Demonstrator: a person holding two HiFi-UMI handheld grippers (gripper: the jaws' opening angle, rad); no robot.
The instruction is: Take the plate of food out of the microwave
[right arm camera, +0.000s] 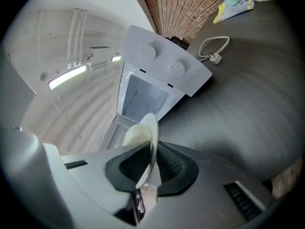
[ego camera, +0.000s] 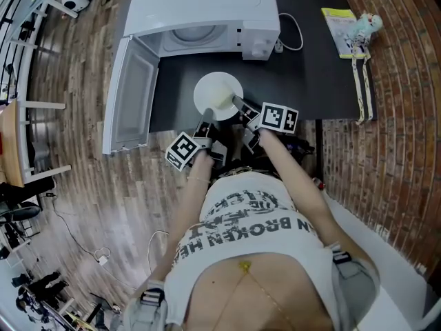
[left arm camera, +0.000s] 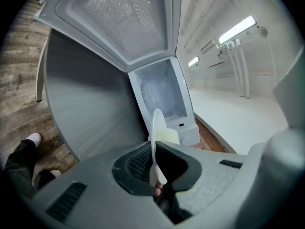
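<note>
A white plate (ego camera: 218, 95) with pale food on it hovers over the dark table (ego camera: 324, 67), just in front of the open white microwave (ego camera: 207, 12). My left gripper (ego camera: 204, 127) is shut on the plate's near-left rim, which shows edge-on as the plate (left arm camera: 157, 142) between the jaws. My right gripper (ego camera: 242, 106) is shut on the near-right rim, the plate (right arm camera: 147, 147) pinched between its dark pads. The pale food (right arm camera: 137, 135) lies on the plate's upper face. The microwave's door (ego camera: 127, 95) hangs wide open to the left, and its cavity (right arm camera: 143, 99) looks bare.
A white cord and plug (ego camera: 293, 33) lie right of the microwave. A yellow booklet and a small toy (ego camera: 351, 26) sit at the table's far right. A brick wall (ego camera: 406, 102) runs along the right; wooden floor (ego camera: 76, 185) lies to the left.
</note>
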